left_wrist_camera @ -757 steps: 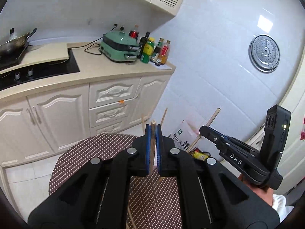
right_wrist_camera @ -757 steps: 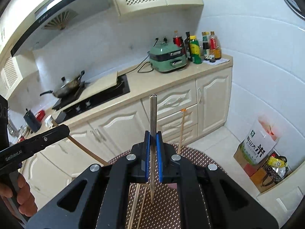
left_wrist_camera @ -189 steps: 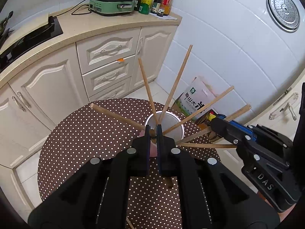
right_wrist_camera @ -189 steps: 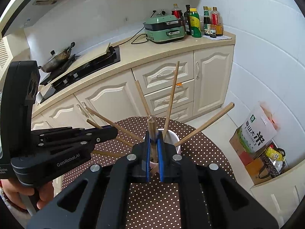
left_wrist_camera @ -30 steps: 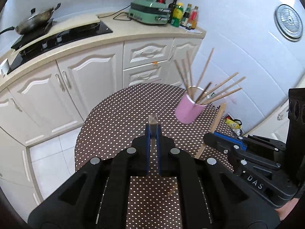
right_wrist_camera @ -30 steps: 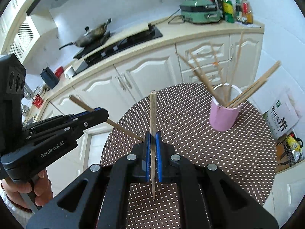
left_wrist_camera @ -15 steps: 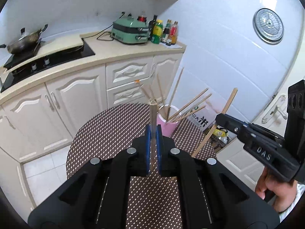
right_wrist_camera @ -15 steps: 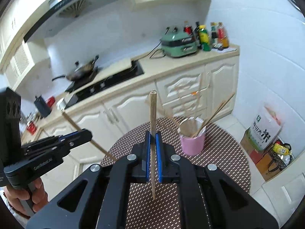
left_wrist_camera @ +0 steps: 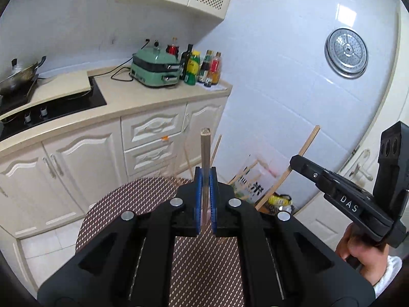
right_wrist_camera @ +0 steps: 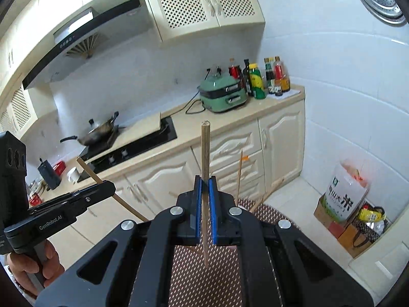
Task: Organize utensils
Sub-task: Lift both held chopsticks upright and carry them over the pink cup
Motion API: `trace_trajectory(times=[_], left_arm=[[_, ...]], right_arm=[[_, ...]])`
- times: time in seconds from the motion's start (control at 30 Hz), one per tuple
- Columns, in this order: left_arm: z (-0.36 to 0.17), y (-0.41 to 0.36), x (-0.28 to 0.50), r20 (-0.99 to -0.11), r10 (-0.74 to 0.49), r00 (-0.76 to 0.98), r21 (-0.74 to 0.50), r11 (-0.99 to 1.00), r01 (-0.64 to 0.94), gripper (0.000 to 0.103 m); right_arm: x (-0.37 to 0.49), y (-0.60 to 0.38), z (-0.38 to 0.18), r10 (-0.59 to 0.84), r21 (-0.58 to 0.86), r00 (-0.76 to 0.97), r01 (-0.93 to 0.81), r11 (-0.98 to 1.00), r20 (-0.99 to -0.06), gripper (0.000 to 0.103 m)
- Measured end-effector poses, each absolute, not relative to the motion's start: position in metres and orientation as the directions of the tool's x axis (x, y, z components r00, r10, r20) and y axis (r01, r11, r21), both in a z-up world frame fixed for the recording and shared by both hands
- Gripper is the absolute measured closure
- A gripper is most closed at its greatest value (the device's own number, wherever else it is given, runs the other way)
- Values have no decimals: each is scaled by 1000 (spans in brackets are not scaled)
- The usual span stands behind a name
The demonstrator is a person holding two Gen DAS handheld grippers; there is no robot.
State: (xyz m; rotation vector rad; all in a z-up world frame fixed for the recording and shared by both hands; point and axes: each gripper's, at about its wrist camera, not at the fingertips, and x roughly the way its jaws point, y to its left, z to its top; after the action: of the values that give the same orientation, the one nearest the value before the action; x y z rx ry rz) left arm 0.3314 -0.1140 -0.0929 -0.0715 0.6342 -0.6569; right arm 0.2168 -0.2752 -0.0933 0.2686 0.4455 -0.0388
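My left claw is clamped tight on a chopstick that stands upright at the centre of the frame. My right claw is likewise closed on its own chopstick, also upright at frame centre. Below both claws lies the round dotted desk, its curved far edge showing at lower centre. Tips of other chopsticks rise just behind my left claw; what holds them is hidden by the fingers. Beyond the desk's edge there is open floor before the cream cabinets at left. At the right of the left view, my right hand holds its claw clear of the desk, with the tiled wall behind it.
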Motion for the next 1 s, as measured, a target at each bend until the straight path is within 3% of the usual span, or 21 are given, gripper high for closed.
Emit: trace_trajectory(times=[0.33,1.0], left_arm=[[-92,-145,369,-515,-607,605,-270,785,557,97],[-155,-185,431,-637,-542,548,-242,816,525,97]], right_arm=[[248,-300,-85,4,250,917,104,963,-399,98],[294,-317,-121,-19,174,899,105,979,-437,98]])
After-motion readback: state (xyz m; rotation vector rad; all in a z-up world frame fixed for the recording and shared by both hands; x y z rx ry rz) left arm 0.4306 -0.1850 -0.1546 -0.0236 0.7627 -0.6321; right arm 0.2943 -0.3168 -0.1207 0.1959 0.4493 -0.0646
